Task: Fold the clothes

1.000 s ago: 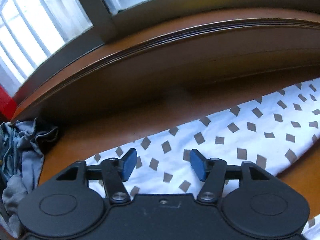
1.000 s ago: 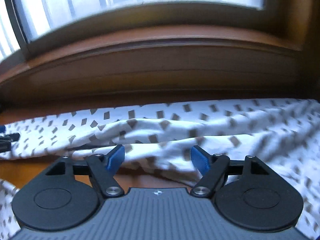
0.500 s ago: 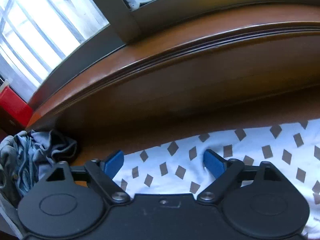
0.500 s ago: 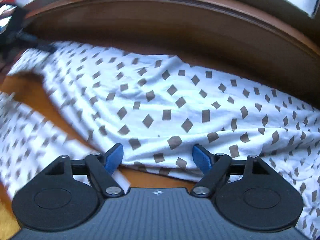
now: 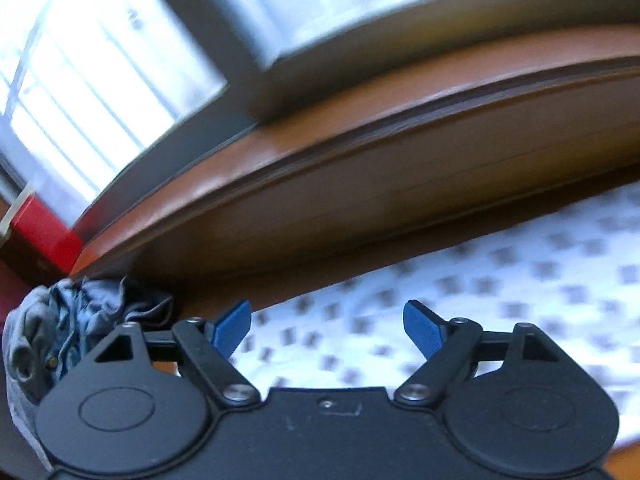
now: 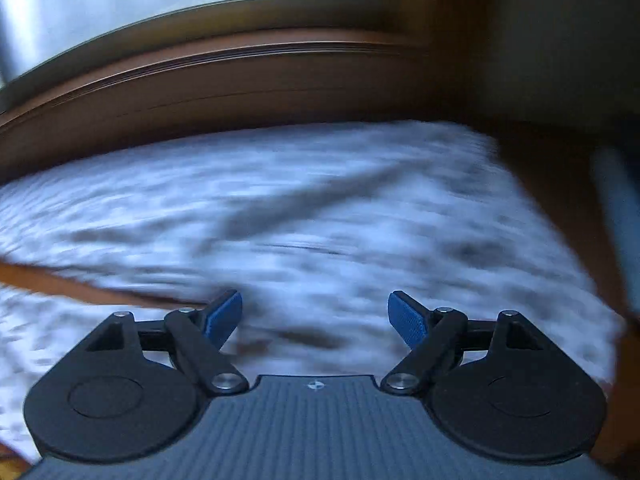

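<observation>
A: Grey and blue denim, crumpled, is what you have at the far left: a heap of clothes (image 5: 60, 332) on the wooden table (image 5: 280, 284), just left of your left gripper (image 5: 326, 326).

B: And the tongs on that side?

A: Your left gripper's blue pads (image 5: 422, 328) stand spread; they have just eased in a little after opening, and they pinch nothing. The white patterned garment (image 5: 480, 292) lies flat under and beyond them, running off to the right along the brown wooden sill (image 5: 360, 120). A red box (image 5: 40, 236) sits at the far left under the window (image 5: 100, 80).

B: Now the right hand.

A: In your right view, badly blurred, the same white garment (image 6: 320, 208) covers most of the table, with a long crease running across it. A bare strip of wood (image 6: 60, 284) shows at near left between two parts of the cloth. Your right gripper (image 6: 316, 316) hovers over the near edge, jaws spread and empty. The garment's right edge ends near the table's right side (image 6: 560, 168).
</observation>
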Motion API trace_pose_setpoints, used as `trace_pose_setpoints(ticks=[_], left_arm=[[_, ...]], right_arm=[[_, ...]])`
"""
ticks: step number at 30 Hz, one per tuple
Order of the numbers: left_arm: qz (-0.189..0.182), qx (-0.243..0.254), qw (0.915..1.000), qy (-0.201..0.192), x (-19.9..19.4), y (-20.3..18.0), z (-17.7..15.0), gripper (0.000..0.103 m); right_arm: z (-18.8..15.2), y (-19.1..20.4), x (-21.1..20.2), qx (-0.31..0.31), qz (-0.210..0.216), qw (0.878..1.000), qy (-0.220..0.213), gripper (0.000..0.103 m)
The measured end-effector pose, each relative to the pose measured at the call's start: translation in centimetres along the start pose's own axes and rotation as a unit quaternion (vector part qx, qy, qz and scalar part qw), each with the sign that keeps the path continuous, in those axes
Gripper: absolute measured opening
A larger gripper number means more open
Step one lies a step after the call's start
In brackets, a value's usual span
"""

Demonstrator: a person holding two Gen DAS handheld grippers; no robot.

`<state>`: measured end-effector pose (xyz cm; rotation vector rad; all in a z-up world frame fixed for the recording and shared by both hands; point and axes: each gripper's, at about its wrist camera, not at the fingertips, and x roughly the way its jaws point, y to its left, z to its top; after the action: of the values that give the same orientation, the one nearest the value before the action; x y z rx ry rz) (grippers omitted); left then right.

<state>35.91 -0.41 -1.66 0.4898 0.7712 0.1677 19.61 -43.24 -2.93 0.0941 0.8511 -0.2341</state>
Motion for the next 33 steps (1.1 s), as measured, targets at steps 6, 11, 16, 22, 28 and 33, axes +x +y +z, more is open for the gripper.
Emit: trace_pose_setpoints(ticks=[6, 11, 16, 22, 28, 33], left_arm=[[-0.084, 0.046, 0.9948, -0.035, -5.9, -9.6, 2.6, 0.082], [-0.111, 0.108, 0.9863, -0.057, -8.8, -17.5, 3.9, 0.082], [-0.108, 0.137, 0.9839, -0.040, -10.0, -23.3, 4.7, 0.082], [-0.078, 0.138, 0.9870, -0.024, -10.6, -25.9, 4.6, 0.083], [-0.054, 0.124, 0.9907, -0.009, -11.0, -26.9, 5.0, 0.085], [-0.050, 0.093, 0.9944, 0.001, -11.2, -27.3, 5.5, 0.087]], right_arm=[[0.1, -8.2, 2.2, 0.022, -0.049, 0.998, 0.018, 0.083], [-1.4, -10.8, 1.9, 0.014, -0.014, 0.999, 0.031, 0.084], [-3.2, -13.3, -0.4, -0.006, 0.002, 0.998, 0.059, 0.090], [-2.4, -16.5, -2.5, -0.013, 0.035, 0.997, 0.064, 0.081], [2.4, -18.3, -1.8, 0.041, 0.086, 0.993, -0.067, 0.083], [6.3, -17.6, 5.3, 0.080, 0.149, 0.984, -0.061, 0.082]])
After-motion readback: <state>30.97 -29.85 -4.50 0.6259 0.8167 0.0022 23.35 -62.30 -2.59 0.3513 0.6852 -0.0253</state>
